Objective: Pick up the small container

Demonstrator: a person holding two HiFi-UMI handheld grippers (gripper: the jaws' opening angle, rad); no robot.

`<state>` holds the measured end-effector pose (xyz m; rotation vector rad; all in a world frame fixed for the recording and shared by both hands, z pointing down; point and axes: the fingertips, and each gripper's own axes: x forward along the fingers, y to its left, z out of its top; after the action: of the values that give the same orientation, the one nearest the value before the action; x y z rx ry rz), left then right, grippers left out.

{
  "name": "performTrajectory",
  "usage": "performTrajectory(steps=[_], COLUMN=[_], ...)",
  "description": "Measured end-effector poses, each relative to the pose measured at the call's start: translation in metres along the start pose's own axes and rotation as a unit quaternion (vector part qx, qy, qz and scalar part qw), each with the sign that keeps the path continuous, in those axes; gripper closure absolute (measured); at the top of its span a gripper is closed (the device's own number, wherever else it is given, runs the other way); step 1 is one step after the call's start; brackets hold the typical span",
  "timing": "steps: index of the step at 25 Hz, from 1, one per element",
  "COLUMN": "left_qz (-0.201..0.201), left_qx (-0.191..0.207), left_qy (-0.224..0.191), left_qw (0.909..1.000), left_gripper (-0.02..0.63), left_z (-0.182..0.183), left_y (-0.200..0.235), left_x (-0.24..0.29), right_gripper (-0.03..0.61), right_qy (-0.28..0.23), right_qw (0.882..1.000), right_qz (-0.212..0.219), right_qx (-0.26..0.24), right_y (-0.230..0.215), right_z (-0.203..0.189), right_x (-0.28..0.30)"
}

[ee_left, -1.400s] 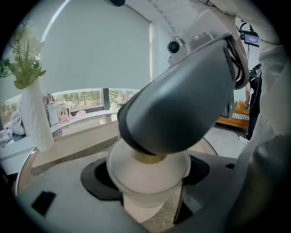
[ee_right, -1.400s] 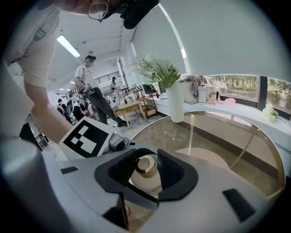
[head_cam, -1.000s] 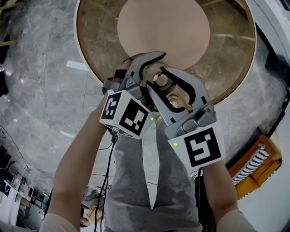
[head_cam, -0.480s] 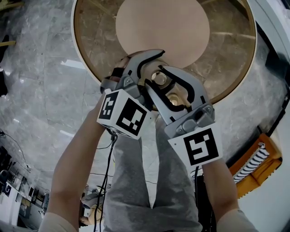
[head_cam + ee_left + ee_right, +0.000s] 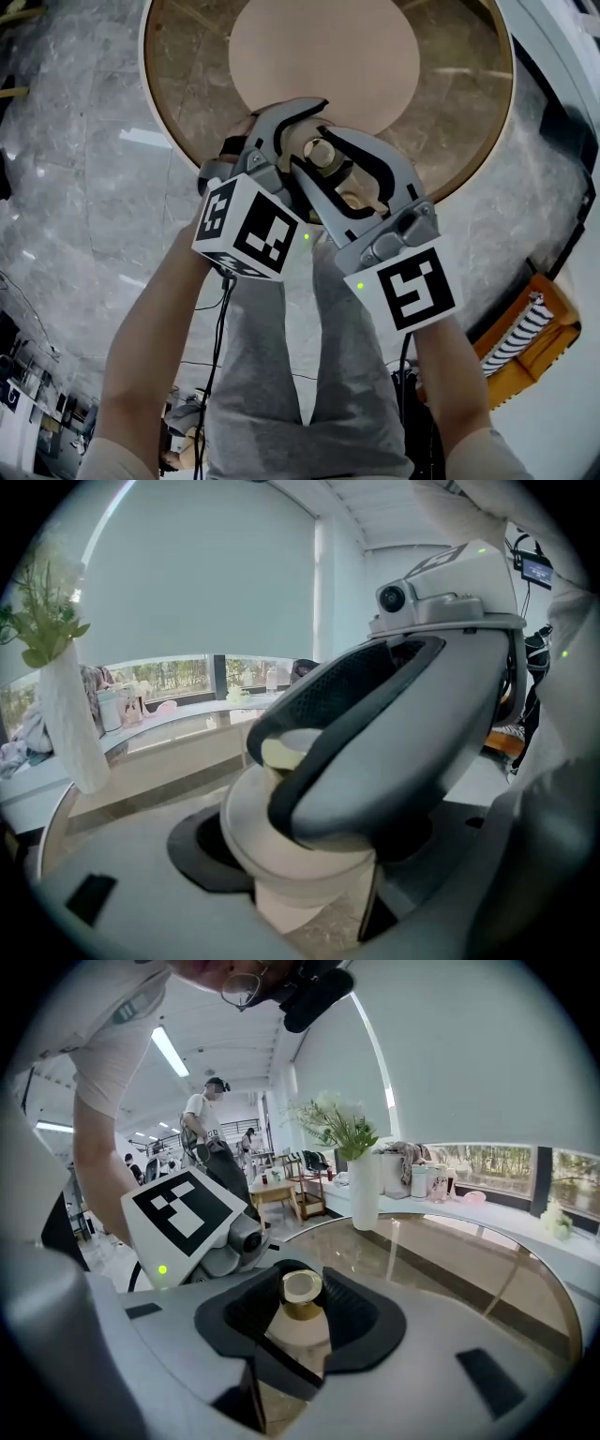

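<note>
The small container (image 5: 321,151) is a whitish pot with a gold cap, held above the near edge of the round table (image 5: 450,112). My left gripper (image 5: 298,139) is shut on its pale body (image 5: 281,855), which fills the gap between the dark pads in the left gripper view. My right gripper (image 5: 343,176) crosses over from the right and is shut on the gold cap (image 5: 302,1290). In the left gripper view the right gripper's fingers (image 5: 403,724) cover the pot's top. The left gripper's marker cube (image 5: 183,1211) shows close by in the right gripper view.
A lighter round disc (image 5: 323,56) lies at the table's middle. A white vase with green stems (image 5: 361,1185) stands farther along the table edge. An orange crate with striped cloth (image 5: 525,337) sits on the marble floor at right. People stand in the room behind (image 5: 211,1119).
Both grippers, still closed on the container, have shifted slightly up and left in the head view, farther over the table rim. The grips look unchanged.
</note>
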<state>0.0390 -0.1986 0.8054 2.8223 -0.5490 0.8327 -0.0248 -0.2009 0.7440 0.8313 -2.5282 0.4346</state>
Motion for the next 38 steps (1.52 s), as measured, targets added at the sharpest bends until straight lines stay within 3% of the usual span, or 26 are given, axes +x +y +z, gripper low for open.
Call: performTrajectory(steps=[13, 20, 25, 31, 38], left_qz=[0.010, 0.021, 0.022, 0.032, 0.033], left_qx=[0.007, 0.021, 0.010, 0.034, 0.027], left_qy=[0.008, 0.012, -0.002, -0.001, -0.024], left_qw=[0.9999, 0.9995, 0.9997, 0.9989, 0.9988], left_gripper=[0.276, 0.276, 0.276, 0.276, 0.276], left_z=[0.077, 0.142, 0.186, 0.249, 0.321], left_y=[0.019, 0.026, 0.029, 0.026, 0.030], left_x=[-0.052, -0.084, -0.112, -0.154, -0.207], right_gripper=[0.437, 0.437, 0.437, 0.437, 0.437], right_qy=[-0.025, -0.049, -0.046, -0.059, -0.070], right_qw=[1.000, 0.998, 0.998, 0.997, 0.995], right_qz=[0.007, -0.004, 0.000, -0.011, -0.014], right_qx=[-0.014, -0.029, -0.049, -0.052, -0.073], right_y=[0.006, 0.006, 0.013, 0.026, 0.043], right_z=[0.093, 0.159, 0.206, 0.273, 0.351], right_x=[-0.031, -0.067, -0.088, -0.127, -0.163])
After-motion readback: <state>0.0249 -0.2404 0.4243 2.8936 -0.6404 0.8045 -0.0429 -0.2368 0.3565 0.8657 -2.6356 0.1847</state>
